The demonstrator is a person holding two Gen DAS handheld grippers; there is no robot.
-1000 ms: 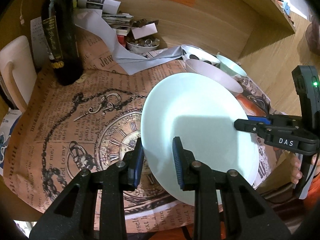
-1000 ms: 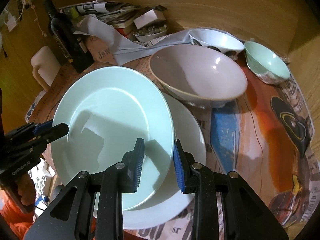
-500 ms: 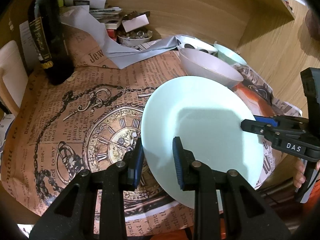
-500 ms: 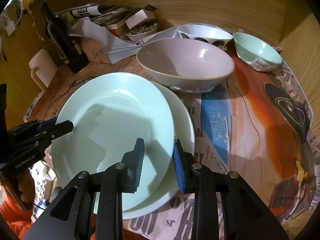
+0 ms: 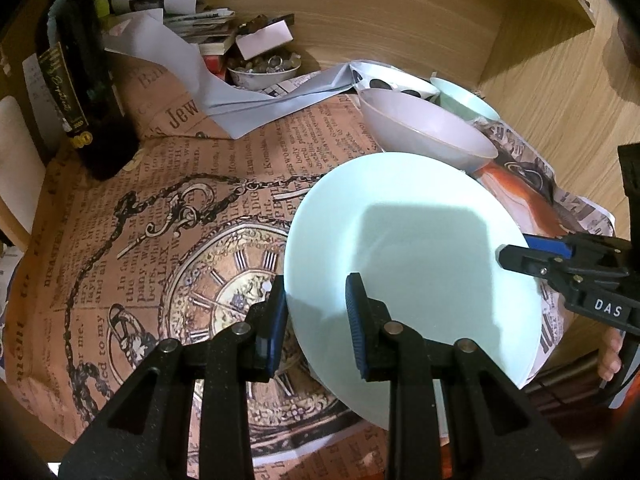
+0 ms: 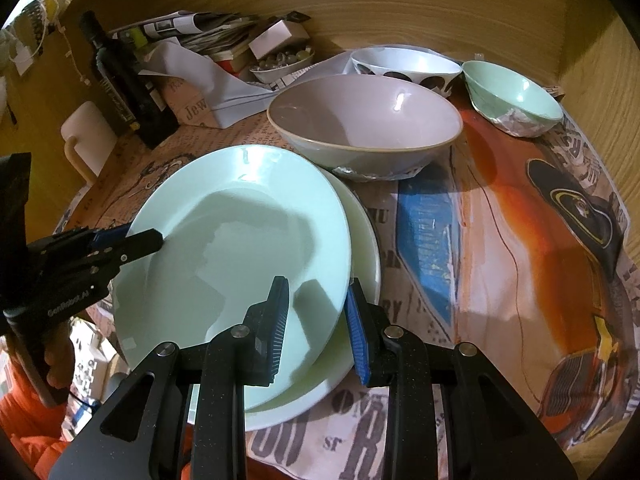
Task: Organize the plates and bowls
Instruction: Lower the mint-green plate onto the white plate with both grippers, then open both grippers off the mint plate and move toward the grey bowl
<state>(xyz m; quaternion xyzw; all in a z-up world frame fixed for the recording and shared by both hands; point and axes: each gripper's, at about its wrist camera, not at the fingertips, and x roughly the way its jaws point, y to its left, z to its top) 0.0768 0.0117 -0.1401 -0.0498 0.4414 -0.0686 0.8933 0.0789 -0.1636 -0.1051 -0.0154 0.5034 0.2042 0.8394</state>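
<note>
A pale green plate (image 5: pixel 408 256) (image 6: pixel 236 248) is held by its rim from two opposite sides. My left gripper (image 5: pixel 316 292) is shut on its near-left edge, and its fingers (image 6: pixel 140 242) also show in the right wrist view. My right gripper (image 6: pixel 317 292) is shut on the opposite edge, its fingers (image 5: pixel 520 258) showing at the right of the left wrist view. The green plate lies slightly tilted over a white plate (image 6: pixel 364 236) on the table; whether they touch I cannot tell. Behind stand a large grey bowl (image 6: pixel 360 120) (image 5: pixel 424 132), a white dotted bowl (image 6: pixel 404 64) and a small mint bowl (image 6: pixel 516 96).
A printed paper cloth (image 5: pixel 160 216) covers the table. A dark bottle (image 5: pixel 80 92), folded papers (image 5: pixel 224 92), a small dish of trinkets (image 5: pixel 264 70) and a white mug (image 6: pixel 86 136) crowd the back left. Wooden walls (image 6: pixel 400 12) close in the back and right.
The green plate, held on both sides, has shifted slightly and now covers more of the white plate. Both grips look the same.
</note>
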